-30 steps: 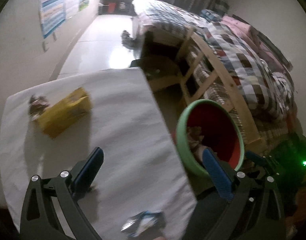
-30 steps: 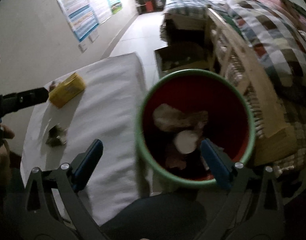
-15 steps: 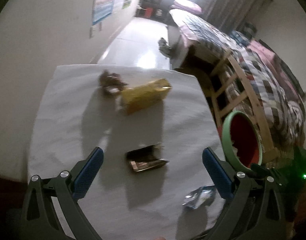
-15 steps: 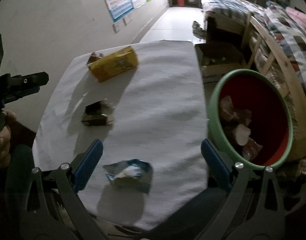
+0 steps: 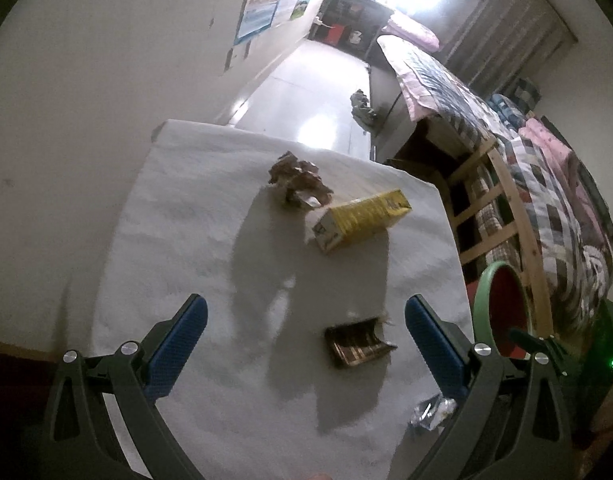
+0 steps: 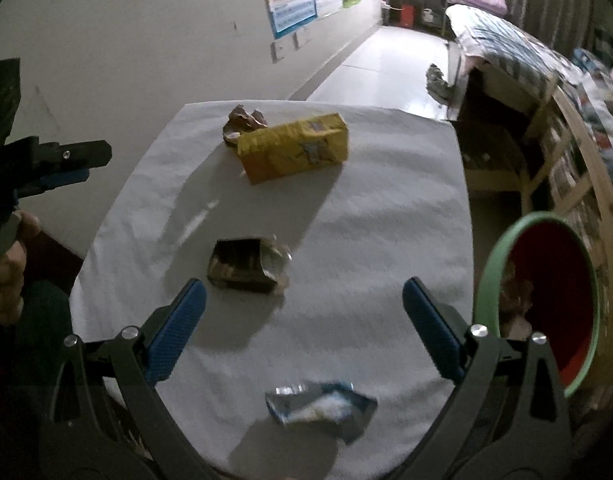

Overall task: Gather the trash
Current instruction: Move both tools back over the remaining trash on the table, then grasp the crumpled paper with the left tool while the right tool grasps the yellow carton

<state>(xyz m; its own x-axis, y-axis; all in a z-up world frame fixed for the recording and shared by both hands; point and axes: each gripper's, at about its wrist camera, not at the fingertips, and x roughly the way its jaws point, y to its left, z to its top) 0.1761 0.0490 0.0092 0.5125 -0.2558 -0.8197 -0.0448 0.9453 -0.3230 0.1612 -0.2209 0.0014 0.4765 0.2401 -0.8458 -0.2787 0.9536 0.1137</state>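
We have four pieces of trash lying apart on the white-covered table [image 6: 406, 208], and both our tools hang above its near edge with nothing in them: the left gripper [image 5: 306, 322] has its jaws spread wide and empty, and the right gripper [image 6: 304, 304] is likewise wide open and holding nothing. Nearest our right gripper lies the blue and silver wrapper [image 6: 320, 408], a crumpled foil film that we judge to be almost weightless, slick and springy; we would pinch it across a raised fold in its middle, since a flat edge would likely slide out from between the pads. Just beyond sits the dark torn packet [image 6: 246, 266], open at one end and looking like thin card or foil, light and easily crushed, so we would close across its narrow width. Further back the yellow carton [image 6: 294, 148] lies on its side; it seems the stiffest piece, probably empty and light, and we would take it across its short sides near the middle so it does not swing. Touching or just behind its left end is the crumpled brown paper [image 6: 244, 120], soft and compressible, which any firm squeeze through its bulk should hold. The red bin with a green rim [image 6: 494, 276] stands off the table's right edge, low beside it, with some scraps already inside, well within reach of our right gripper
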